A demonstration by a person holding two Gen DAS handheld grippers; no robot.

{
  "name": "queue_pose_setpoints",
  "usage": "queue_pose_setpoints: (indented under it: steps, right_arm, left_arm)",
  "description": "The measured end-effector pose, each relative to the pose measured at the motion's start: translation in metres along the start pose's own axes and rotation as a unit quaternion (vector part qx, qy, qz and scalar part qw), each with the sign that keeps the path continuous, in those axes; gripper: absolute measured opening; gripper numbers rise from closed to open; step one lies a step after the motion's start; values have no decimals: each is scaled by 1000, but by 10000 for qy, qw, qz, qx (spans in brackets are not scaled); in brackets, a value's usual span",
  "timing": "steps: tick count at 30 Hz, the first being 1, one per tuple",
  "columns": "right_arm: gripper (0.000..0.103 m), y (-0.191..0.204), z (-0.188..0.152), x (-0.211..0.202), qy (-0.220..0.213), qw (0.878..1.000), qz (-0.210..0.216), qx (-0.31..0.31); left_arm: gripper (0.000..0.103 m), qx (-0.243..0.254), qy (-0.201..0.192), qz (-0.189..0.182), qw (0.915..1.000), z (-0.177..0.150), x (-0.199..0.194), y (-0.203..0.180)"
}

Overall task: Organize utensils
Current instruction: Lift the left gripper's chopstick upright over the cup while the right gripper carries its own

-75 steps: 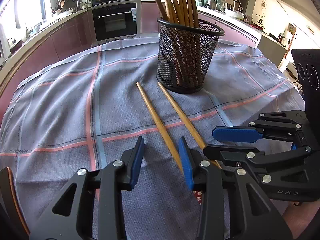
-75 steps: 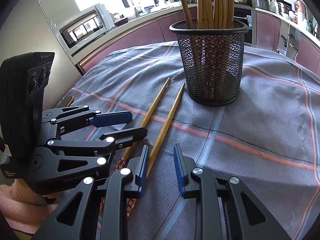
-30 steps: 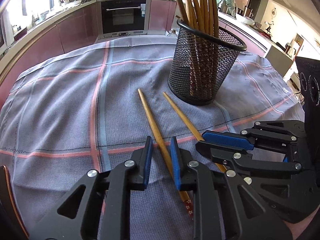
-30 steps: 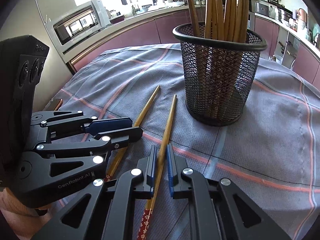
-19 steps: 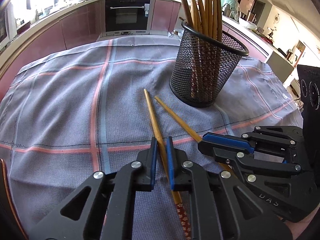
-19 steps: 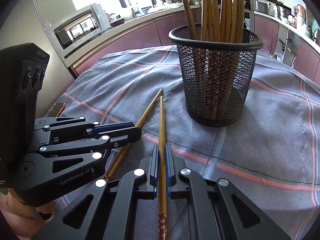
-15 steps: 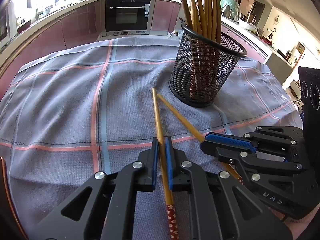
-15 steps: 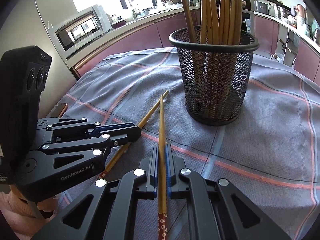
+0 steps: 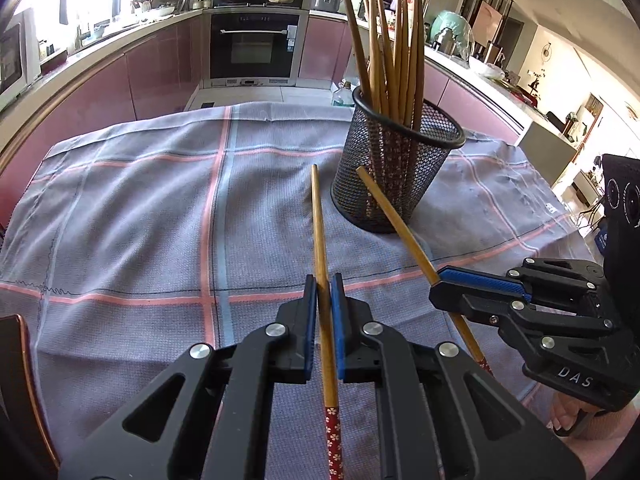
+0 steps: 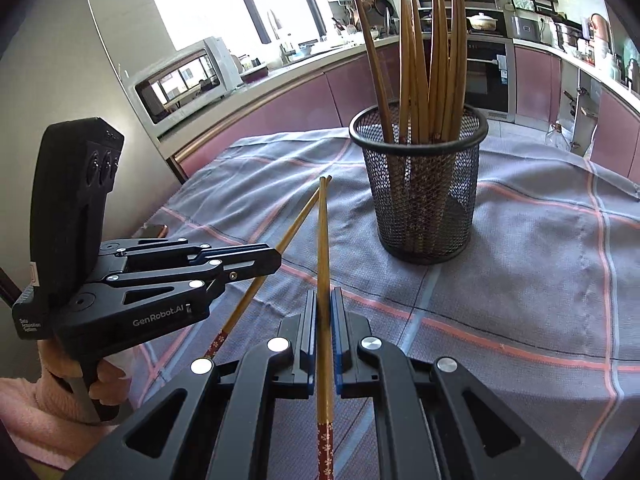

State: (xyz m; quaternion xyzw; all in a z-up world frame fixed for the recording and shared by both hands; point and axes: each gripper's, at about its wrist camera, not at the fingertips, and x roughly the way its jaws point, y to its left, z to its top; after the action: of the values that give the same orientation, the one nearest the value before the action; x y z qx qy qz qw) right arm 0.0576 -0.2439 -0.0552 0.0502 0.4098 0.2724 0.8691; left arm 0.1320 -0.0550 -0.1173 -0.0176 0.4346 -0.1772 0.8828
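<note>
Bright daylight, blown-out window (image 10: 280,4) glare (upper left of both views), soft shadows, sharp centre, heavy fisheye edge warp

Black mesh cup (image 9: 394,176); grey cloth (image 9: 132,208), pink-and-blue checks.

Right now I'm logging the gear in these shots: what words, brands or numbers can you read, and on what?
"GenRobot.AI" on the side of the left gripper, seen from the right wrist.
"DAS" on the right gripper body, seen from the left wrist.
Small white label at the left gripper's rear: too small to read.
Chopsticks, mesh holder, cloth: no text.
</note>
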Motion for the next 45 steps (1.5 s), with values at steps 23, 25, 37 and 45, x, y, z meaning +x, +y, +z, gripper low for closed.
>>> queue_pose_setpoints:
  steps: [23,25,37,45]
  right_arm:
    - [5,-1,12,-42,-756,9971,74,-15]
    - [6,-1,13,-45,-822,9966,72,-8]
    - [5,-3,23,-57,-1091,9940,81,-32]
    - [5,-5,28,-64,-1230,9924,55,-25]
  left_arm:
    - [8,95,-632,-356,9973,12,-55,-8]
    - [8,93,-680,-392,9969,13,-58,-9]
    - [8,130,-886,-505,9947,20,-72,-18]
    - [8,144,-1022,-537,9932,26,-76,-19]
